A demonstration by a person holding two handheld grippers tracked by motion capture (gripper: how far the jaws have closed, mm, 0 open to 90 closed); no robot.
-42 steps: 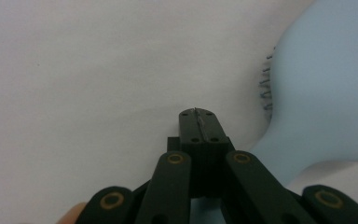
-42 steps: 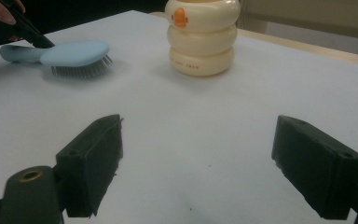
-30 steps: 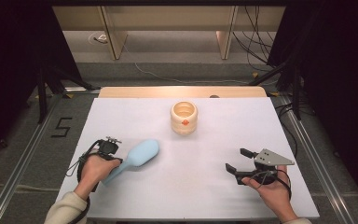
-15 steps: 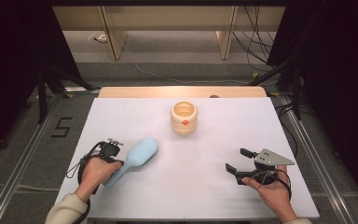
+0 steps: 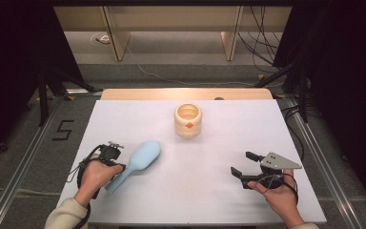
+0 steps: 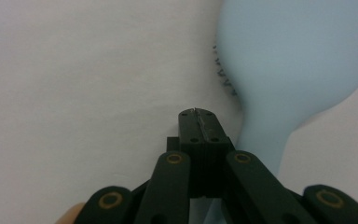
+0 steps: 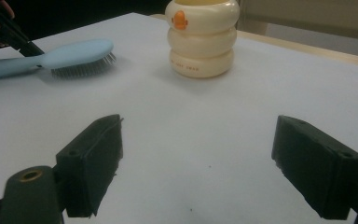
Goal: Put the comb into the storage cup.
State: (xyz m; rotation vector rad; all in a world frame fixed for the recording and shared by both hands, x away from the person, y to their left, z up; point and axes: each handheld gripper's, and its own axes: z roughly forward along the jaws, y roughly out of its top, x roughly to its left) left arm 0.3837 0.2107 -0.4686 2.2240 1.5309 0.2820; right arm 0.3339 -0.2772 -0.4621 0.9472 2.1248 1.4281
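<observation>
the left gripper (image 5: 116,164) sits at the near left of the white table (image 5: 209,200), its jaws closed flat together with nothing between the pads; in the left gripper view the tips lie just beside the neck of the pale blue hairbrush (image 5: 136,164), apparently touching it, not clamped on it. the brush lies bristles down, handle toward the person, head pointing up and to the right. it looks like light, stiff moulded plastic — smooth and a bit slippery on the back, so the narrow handle or neck seems the safest place to grip, across its width. the bristles are mostly hidden under the head; the handle end is covered by the hand. mid-table, farther back, stands a cream ringed pot (image 5: 188,120) with an orange mark — its inside is hard to make out. at the right, the right gripper (image 5: 243,164) hovers wide open, holding nothing.
</observation>
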